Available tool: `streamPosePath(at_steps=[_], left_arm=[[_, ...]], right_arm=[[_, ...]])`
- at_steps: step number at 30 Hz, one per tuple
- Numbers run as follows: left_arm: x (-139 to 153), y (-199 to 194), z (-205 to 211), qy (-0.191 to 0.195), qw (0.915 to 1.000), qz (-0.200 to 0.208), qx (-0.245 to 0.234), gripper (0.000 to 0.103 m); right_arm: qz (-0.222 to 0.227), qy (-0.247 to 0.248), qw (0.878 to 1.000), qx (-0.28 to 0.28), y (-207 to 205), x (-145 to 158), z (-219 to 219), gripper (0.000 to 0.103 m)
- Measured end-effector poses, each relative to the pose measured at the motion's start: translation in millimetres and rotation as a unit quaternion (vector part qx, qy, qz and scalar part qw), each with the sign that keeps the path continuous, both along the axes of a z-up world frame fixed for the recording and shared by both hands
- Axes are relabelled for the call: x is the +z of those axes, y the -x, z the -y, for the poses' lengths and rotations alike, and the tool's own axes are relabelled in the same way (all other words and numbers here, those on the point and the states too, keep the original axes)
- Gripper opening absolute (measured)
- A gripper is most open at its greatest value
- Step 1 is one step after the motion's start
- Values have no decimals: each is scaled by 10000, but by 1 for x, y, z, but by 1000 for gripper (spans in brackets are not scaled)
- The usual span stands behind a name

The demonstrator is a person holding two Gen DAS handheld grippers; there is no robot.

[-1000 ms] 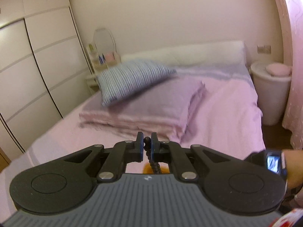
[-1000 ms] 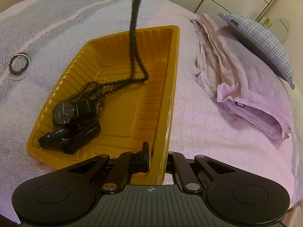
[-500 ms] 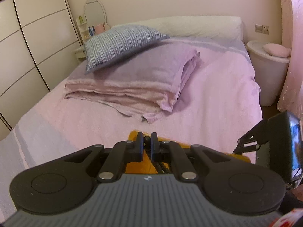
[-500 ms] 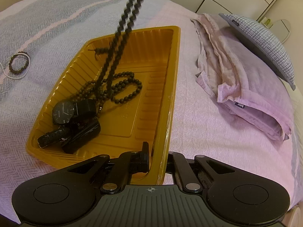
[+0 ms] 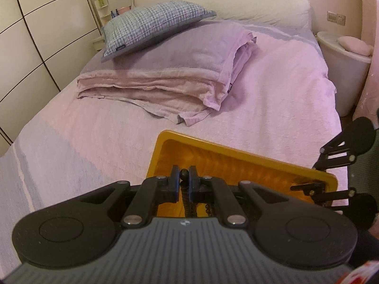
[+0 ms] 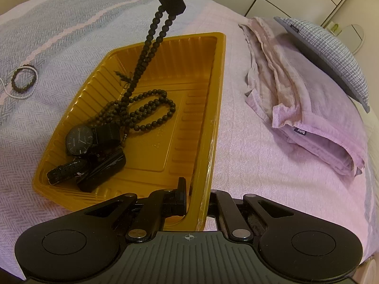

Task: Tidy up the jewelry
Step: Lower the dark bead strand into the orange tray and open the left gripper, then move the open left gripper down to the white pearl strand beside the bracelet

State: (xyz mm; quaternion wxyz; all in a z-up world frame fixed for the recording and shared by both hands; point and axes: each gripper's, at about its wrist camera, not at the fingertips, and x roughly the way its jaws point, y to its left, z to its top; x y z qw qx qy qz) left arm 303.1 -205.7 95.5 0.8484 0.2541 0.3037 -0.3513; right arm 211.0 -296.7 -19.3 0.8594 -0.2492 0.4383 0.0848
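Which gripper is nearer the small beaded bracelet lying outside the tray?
Left. The left gripper hangs over the tray's far end, nearer the bracelet; the right gripper clamps the opposite, near rim.

Left gripper [image 5: 183,177] and right gripper [image 6: 196,196]: matte black linkage arms ending in two flat black fingers [image 5: 174,179], silver pivot screws [image 5: 131,219], round black discs either side, and a grey ribbed housing [image 6: 189,258] bearing a small crosshair mark at its centre
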Motion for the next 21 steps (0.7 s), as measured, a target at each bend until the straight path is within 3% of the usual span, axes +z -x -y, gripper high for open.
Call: streamPosePath(at_steps=[7,12,21], left_arm=[[-2,-7,-3,114,9997,-88,174,16],[1,-2,-17,203,9994,-65,257,16],[-5,18,-108,456,9940,-131,987,22]], right_arm=[[2,-7,10000,-4,0,0,0,5],[18,-14,10000,-5,1,0,0,5],[54,-43,10000,-27,3,0,1,5]])
